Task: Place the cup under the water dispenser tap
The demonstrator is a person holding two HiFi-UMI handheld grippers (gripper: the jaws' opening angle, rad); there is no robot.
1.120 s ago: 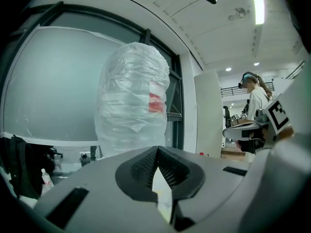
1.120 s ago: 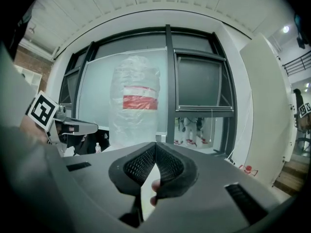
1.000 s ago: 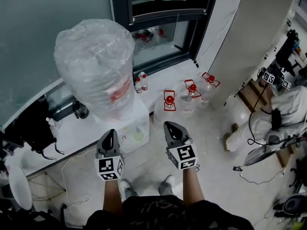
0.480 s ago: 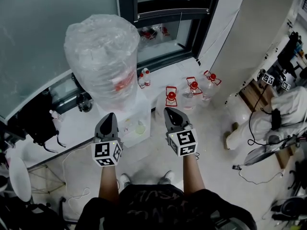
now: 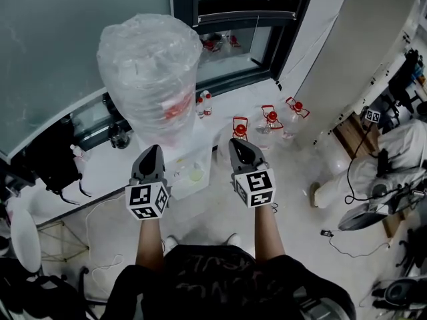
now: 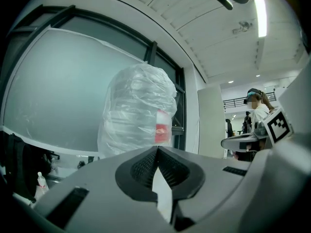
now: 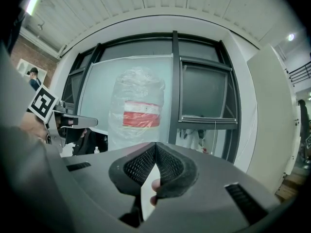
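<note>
**Both claws shut and empty, cup sits low at the dispenser's front**

The left gripper [image 5: 153,153] and right gripper [image 5: 237,147] both have their jaws pressed together with nothing in them. They're aimed roughly level at the plastic-wrapped bottle [image 5: 150,72] on top of the water dispenser [image 5: 203,149]. The small pale-green thing I take for the cup [image 5: 195,174] looks upright at the front edge of the dispenser body, lower than both claws and pretty much between them. Neither hand is clearly nearer, and I'd guess whichever goes has to dip down and forward. I can't make out the tap, so no idea if the cup's already under it. The only label is a red band on the bottle, too blurry to read.
</note>
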